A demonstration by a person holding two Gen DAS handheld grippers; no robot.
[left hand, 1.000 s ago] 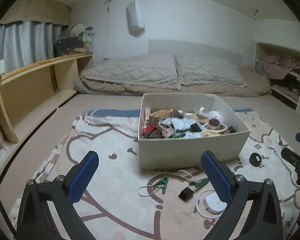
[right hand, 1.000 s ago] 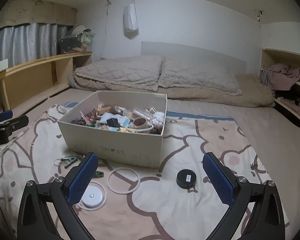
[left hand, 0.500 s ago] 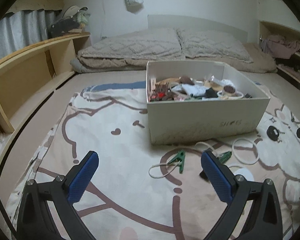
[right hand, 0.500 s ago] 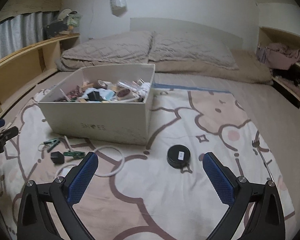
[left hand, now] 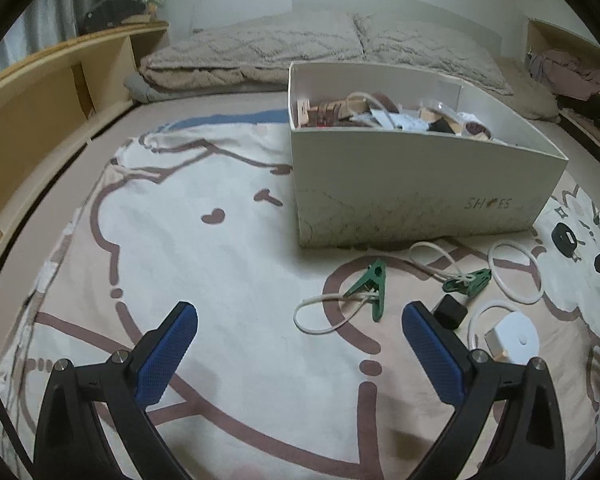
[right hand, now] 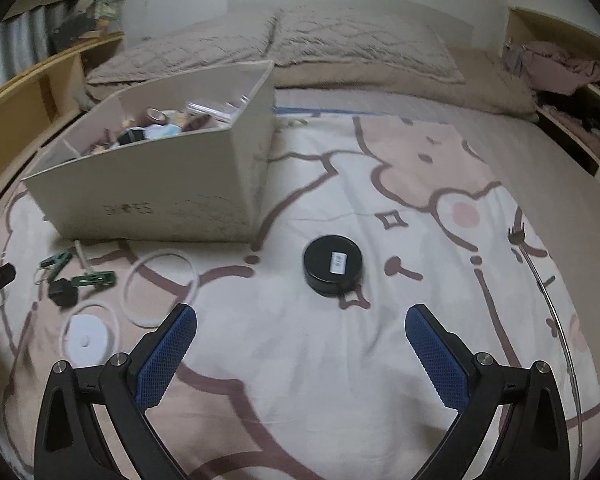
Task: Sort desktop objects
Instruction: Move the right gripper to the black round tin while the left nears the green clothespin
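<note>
Both grippers hover over a cartoon-print blanket (left hand: pixel 220 264) spread on a bed, the left gripper (left hand: pixel 300 322) with its blue-padded fingers spread wide and empty, the right gripper (right hand: pixel 300 322) likewise apart and holding nothing. Ahead of the left gripper lie a green clothespin (left hand: pixel 370 288) on a loop of white cord (left hand: pixel 320 316), a second green clip (left hand: pixel 468 282), a small black cube (left hand: pixel 451 312), a white ring (left hand: pixel 516 272) and a white round device (left hand: pixel 516 338), all just in front of the white shoe box (left hand: pixel 420 184) full of odds and ends. A black round case (right hand: pixel 333 265) sits on the blanket ahead of the right gripper, to the right of the box.
</note>
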